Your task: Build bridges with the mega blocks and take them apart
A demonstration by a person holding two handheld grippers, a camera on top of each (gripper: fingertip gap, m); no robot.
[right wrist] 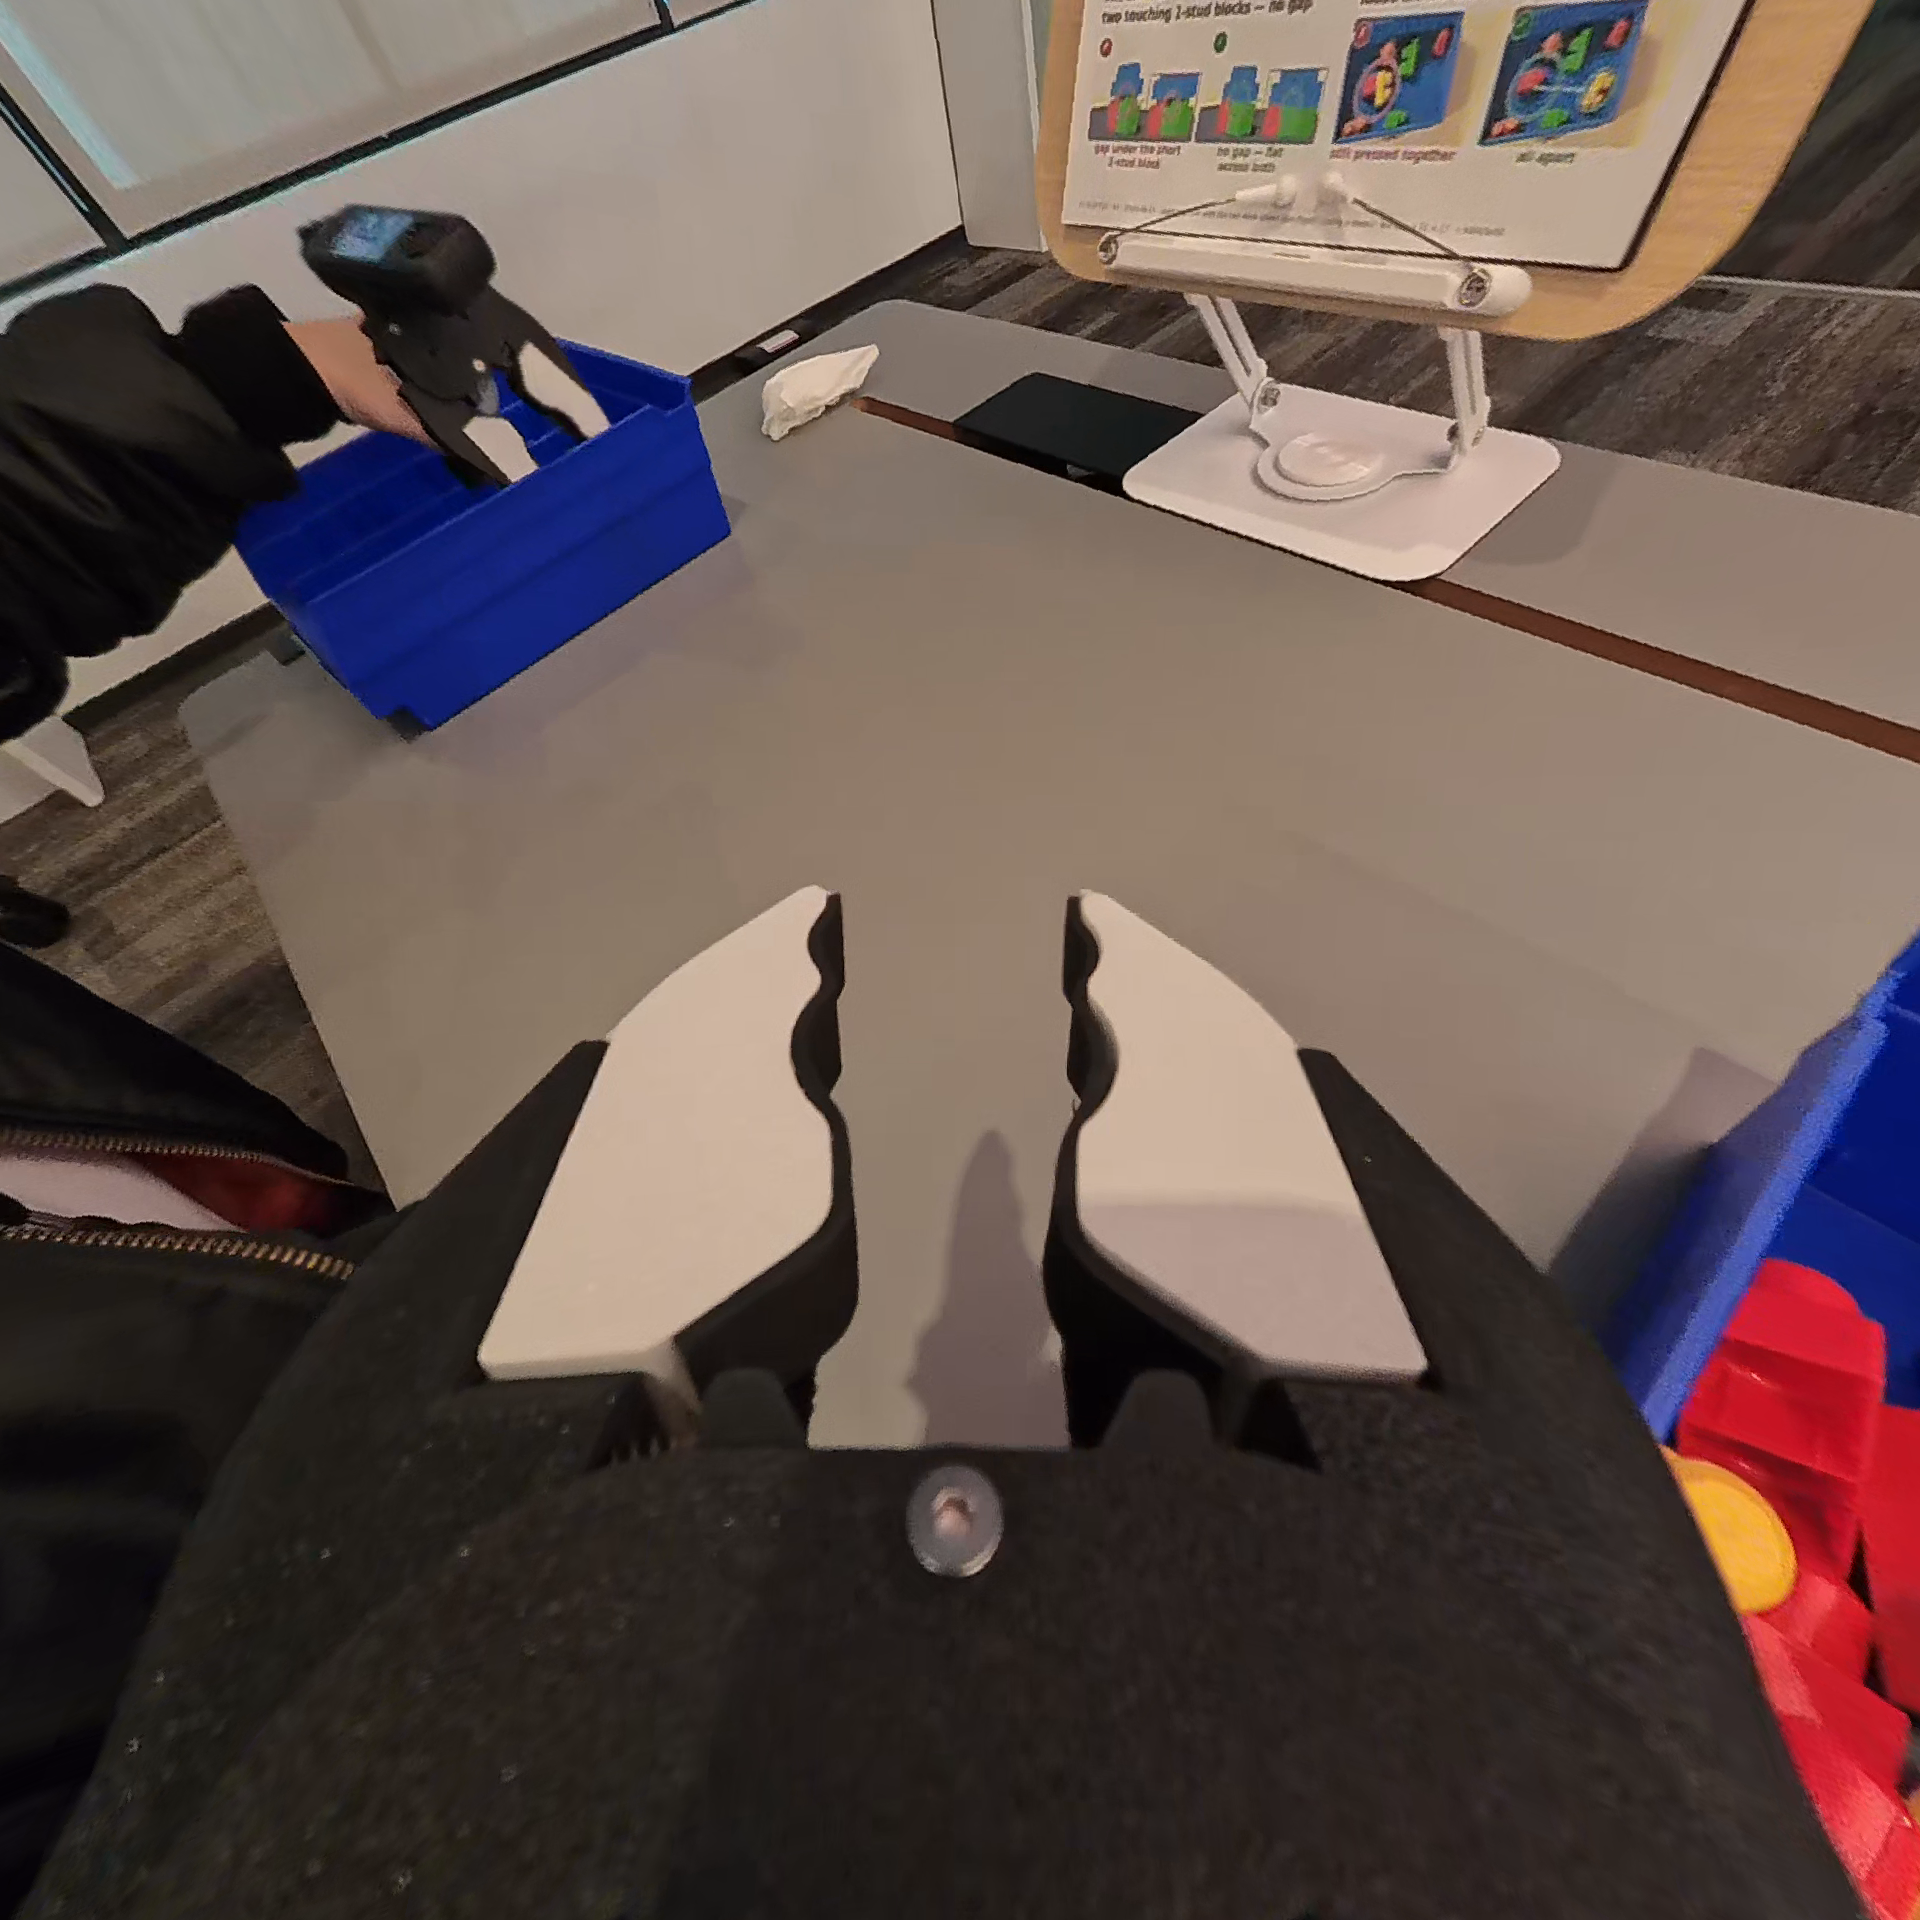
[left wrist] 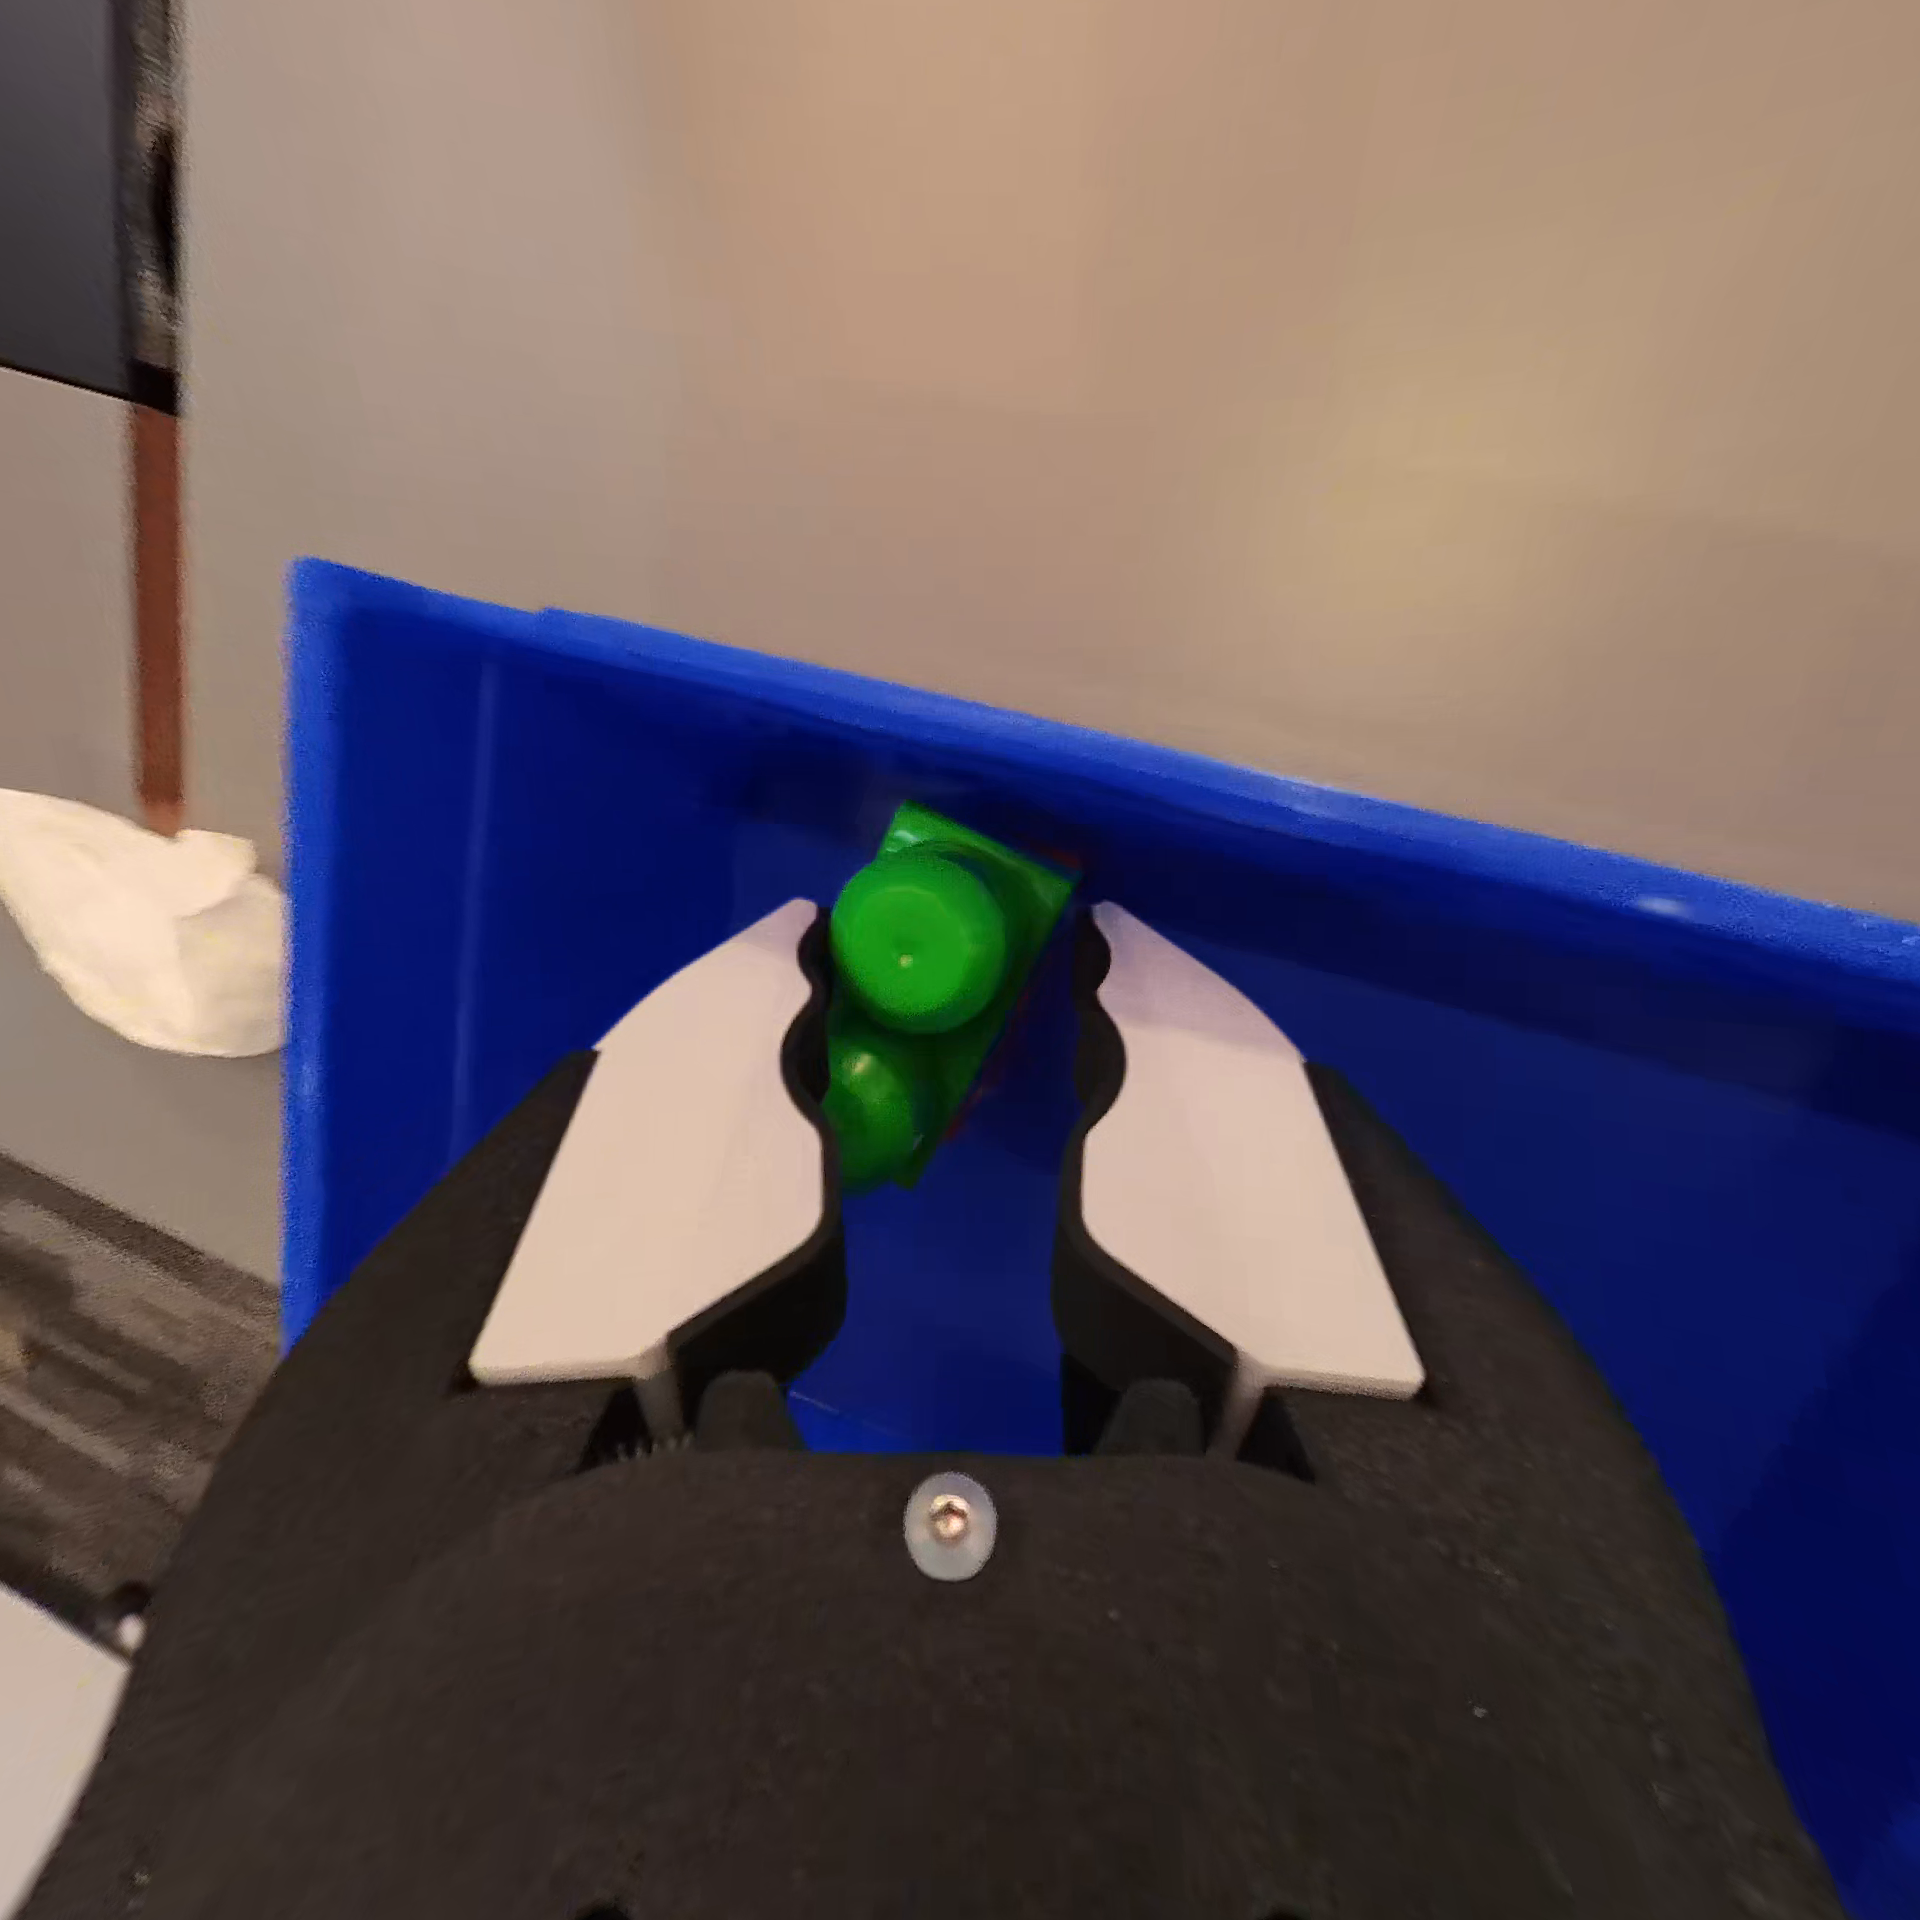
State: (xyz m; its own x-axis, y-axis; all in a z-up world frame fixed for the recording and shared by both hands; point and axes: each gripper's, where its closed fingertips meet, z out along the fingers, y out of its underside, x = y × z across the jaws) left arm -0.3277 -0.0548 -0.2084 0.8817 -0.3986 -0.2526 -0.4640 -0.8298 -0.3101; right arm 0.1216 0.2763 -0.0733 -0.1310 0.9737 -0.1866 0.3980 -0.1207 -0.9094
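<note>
A green two-stud mega block (left wrist: 914,966) lies tilted between the fingers of my left gripper (left wrist: 953,910), inside a blue bin (left wrist: 1455,1039). The jaws stand apart: the block leans against the left finger, with a gap to the right one. From the right wrist view, the left gripper (right wrist: 530,416) reaches down into that bin (right wrist: 499,582) at the table's far left. My right gripper (right wrist: 951,904) is open and empty above the grey table (right wrist: 1039,727). A second blue bin (right wrist: 1766,1164) at the right edge holds red blocks (right wrist: 1797,1382) and a yellow one (right wrist: 1730,1532).
A white stand (right wrist: 1340,468) holding an instruction sheet stands at the back right. A crumpled white tissue (right wrist: 816,390) and a flat black device (right wrist: 1070,421) lie at the far edge. A person's dark sleeve (right wrist: 114,457) holds the left gripper.
</note>
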